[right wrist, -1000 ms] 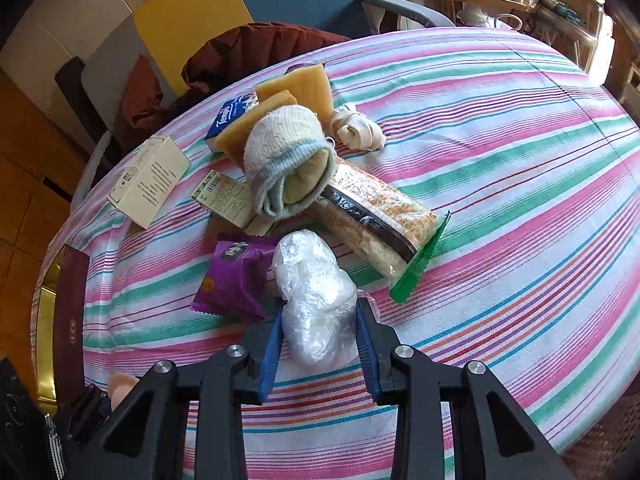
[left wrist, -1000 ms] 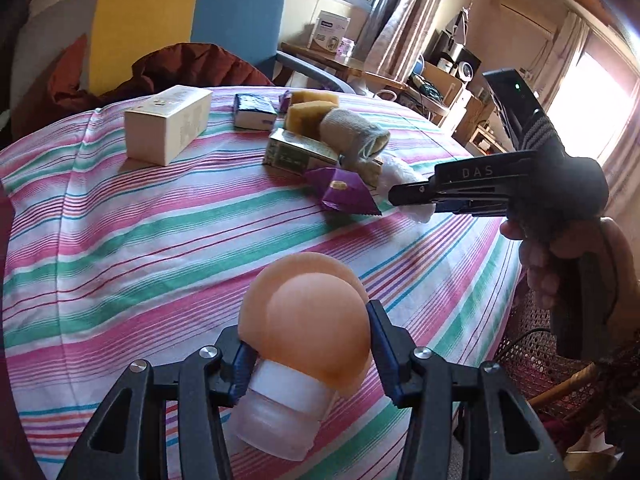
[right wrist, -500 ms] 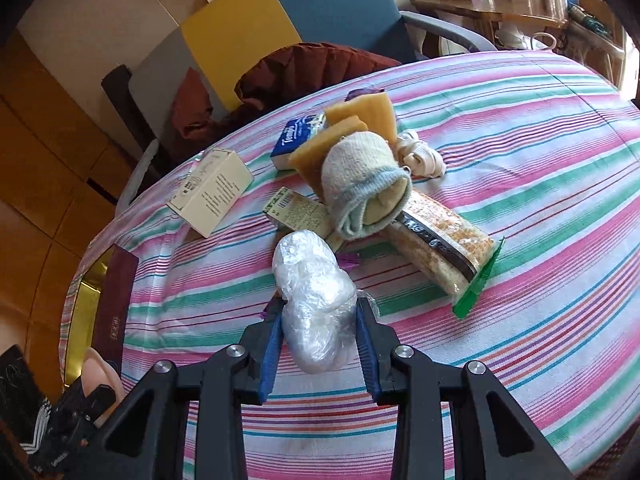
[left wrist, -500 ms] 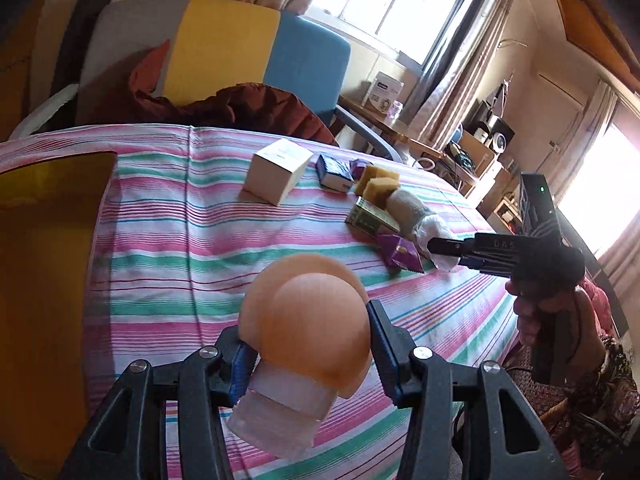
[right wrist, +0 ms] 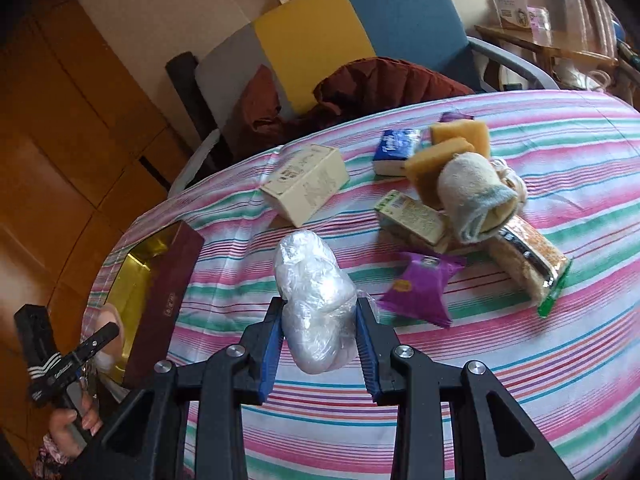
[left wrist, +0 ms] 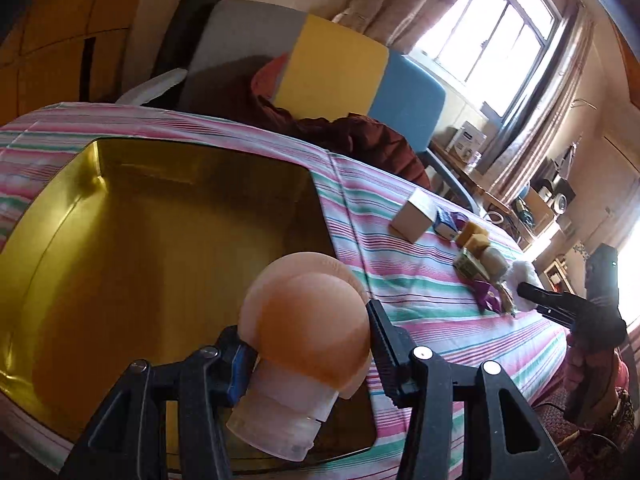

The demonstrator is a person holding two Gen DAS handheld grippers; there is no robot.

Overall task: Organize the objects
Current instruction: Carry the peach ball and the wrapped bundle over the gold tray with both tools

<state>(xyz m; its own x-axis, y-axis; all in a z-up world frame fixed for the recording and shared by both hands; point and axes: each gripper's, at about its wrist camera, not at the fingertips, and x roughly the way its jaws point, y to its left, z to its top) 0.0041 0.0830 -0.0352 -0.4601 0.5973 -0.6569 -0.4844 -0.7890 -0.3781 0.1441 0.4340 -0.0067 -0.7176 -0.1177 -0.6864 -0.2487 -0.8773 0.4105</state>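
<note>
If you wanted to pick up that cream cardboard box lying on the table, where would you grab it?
Across its two long side faces, coming down from above. The cream box lies flat on the striped tablecloth, apart from the pile, so both long sides are clear.

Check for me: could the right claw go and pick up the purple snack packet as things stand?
Probably not yet. The right claw is shut on a clear plastic-wrapped bundle, so it has no free grip. The purple snack packet itself lies uncovered on the striped tablecloth, nearby to the bundle's right.
</note>
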